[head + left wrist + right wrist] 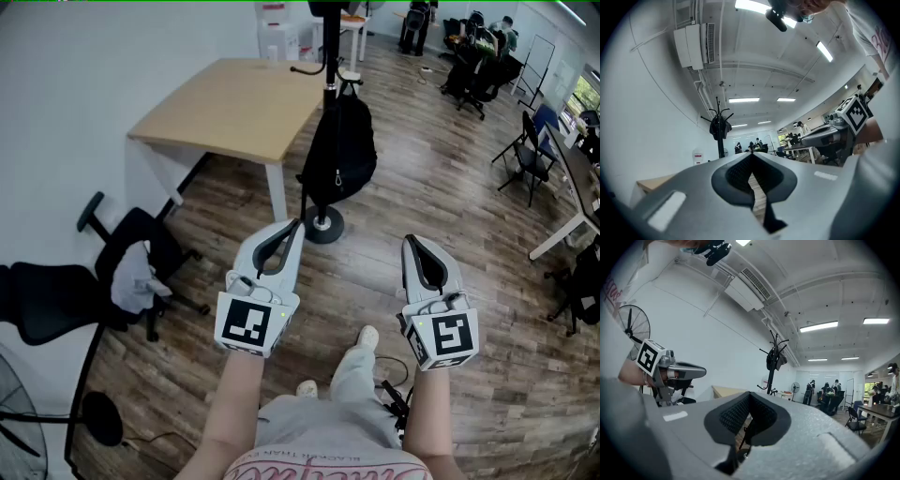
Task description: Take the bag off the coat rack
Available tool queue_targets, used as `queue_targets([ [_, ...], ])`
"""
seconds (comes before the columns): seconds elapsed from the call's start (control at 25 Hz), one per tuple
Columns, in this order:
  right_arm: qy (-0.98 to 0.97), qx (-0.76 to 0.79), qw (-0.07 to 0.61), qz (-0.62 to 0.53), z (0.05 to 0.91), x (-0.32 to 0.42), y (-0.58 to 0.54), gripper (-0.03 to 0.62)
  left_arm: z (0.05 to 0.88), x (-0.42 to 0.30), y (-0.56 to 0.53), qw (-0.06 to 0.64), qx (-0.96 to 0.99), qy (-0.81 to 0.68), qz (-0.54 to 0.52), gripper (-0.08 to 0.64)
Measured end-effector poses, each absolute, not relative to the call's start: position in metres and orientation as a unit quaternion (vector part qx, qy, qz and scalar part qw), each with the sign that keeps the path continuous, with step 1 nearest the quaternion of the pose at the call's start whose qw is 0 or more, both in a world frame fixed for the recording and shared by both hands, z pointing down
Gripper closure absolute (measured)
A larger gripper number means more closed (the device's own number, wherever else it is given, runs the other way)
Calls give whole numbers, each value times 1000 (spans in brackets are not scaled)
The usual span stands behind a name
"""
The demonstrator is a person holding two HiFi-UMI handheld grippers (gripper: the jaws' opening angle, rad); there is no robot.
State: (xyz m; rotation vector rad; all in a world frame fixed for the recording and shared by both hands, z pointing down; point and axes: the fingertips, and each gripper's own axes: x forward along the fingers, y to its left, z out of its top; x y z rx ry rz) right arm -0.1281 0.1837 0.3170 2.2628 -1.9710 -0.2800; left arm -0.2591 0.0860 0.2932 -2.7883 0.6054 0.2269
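In the head view, the left gripper [296, 226] and the right gripper [412, 243] are held side by side over the wood floor [450, 216]. Both point ahead with their jaws pressed together and nothing between them. The black bag [339, 155] hangs on the rack [329, 66], its bottom just above the rack's round base. The rack stands just beside the near right corner of the table [225, 103]. Both grippers are apart from the bag, the left one nearer to the base. A chair [141, 253] sits near the left edge, and a fan [19, 422] shows in the bottom left corner.

In the left gripper view, the jaws are closed on each other and hold nothing. Past them the rack [720, 145] stands well off by the white wall, with the bag [720, 127] dark on its upper part. The right gripper [853, 117] shows at the right.

In the right gripper view, the jaws also meet, empty. The bag [774, 360] hangs on the rack [769, 380] ahead, beyond the table [729, 391]. The left gripper [670, 369] is at the left, below the fan [635, 326].
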Motion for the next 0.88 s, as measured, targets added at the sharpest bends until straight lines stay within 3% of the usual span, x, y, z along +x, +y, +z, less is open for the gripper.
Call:
queue_targets([
  [0.52, -665, 739, 73, -86, 322, -124, 166, 591, 293, -245, 69, 135, -967, 201, 75, 545],
  [0.88, -666, 738, 72, -80, 325, -75, 132, 591, 297, -197, 33, 131, -968, 205, 63, 545],
])
